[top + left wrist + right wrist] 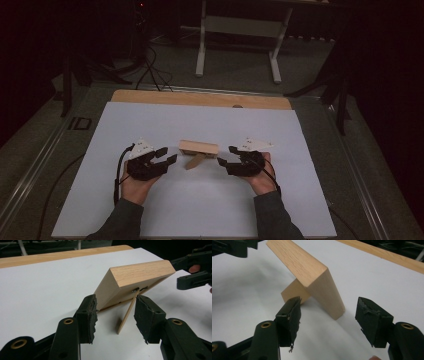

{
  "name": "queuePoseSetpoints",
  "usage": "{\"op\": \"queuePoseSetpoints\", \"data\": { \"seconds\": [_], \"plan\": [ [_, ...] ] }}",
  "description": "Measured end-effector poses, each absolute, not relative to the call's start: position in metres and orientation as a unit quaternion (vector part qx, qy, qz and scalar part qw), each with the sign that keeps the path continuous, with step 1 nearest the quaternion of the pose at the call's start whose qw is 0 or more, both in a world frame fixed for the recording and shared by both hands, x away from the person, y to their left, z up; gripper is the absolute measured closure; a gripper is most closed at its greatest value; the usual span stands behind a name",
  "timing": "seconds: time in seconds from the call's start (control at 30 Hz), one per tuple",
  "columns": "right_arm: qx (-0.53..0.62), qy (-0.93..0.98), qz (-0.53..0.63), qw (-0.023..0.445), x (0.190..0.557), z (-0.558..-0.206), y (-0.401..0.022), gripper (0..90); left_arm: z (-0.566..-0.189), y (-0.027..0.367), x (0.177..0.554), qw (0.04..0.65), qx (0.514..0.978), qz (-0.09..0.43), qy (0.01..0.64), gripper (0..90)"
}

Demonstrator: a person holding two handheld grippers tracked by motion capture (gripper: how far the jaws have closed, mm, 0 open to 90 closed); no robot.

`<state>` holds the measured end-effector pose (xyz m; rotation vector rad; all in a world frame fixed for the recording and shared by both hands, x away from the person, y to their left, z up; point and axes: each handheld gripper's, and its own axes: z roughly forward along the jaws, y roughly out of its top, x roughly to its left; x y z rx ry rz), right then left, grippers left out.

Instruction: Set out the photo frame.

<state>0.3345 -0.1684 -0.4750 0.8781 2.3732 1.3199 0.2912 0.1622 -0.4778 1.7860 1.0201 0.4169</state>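
The table carries a white sheet, on which a wooden picture frame stands propped on its rear strut. The frame sits between the left claw and the right claw, just ahead of each. Both claws stand apart, gripping nothing. Risk: a one-sided push would likely fold the strut and topple the frame. No obstruction lies between either claw and the frame.

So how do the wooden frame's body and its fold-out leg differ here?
The frame body is a thick, wide block tilted back; the leg is a thin, narrow strip slanting the other way, propping it. The body rests on a long edge, the leg on its tip. Both are light wood.
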Motion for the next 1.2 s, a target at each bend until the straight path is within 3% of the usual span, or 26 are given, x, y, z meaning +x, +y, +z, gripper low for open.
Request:
{"op": "queuePoseSetpoints", "data": {
  "seconds": [0.37, 0.43, 0.53, 0.8, 1.2],
  "plan": [
    [0.332, 0.792, 0.495, 0.132, 0.339, -0.468, -0.186, 39.9, -0.480, 0.159, 0.296, 0.495, 0.745, 0.163, 0.416, 55.4],
    [0.350, 0.777, 0.505, 0.139, 0.342, -0.465, -0.192, 49.2, -0.481, 0.158, 0.297, 0.496, 0.747, 0.159, 0.413, 59.5],
    [0.364, 0.768, 0.507, 0.147, 0.345, -0.464, -0.195, 55.2, -0.481, 0.154, 0.297, 0.493, 0.752, 0.157, 0.409, 64.9],
    [0.389, 0.753, 0.508, 0.157, 0.354, -0.467, -0.188, 49.3, -0.483, 0.145, 0.301, 0.485, 0.757, 0.159, 0.408, 67.4],
    [0.406, 0.754, 0.495, 0.146, 0.371, -0.474, -0.174, 60.1, -0.488, 0.133, 0.307, 0.472, 0.769, 0.156, 0.402, 66.8]
  ]
}}
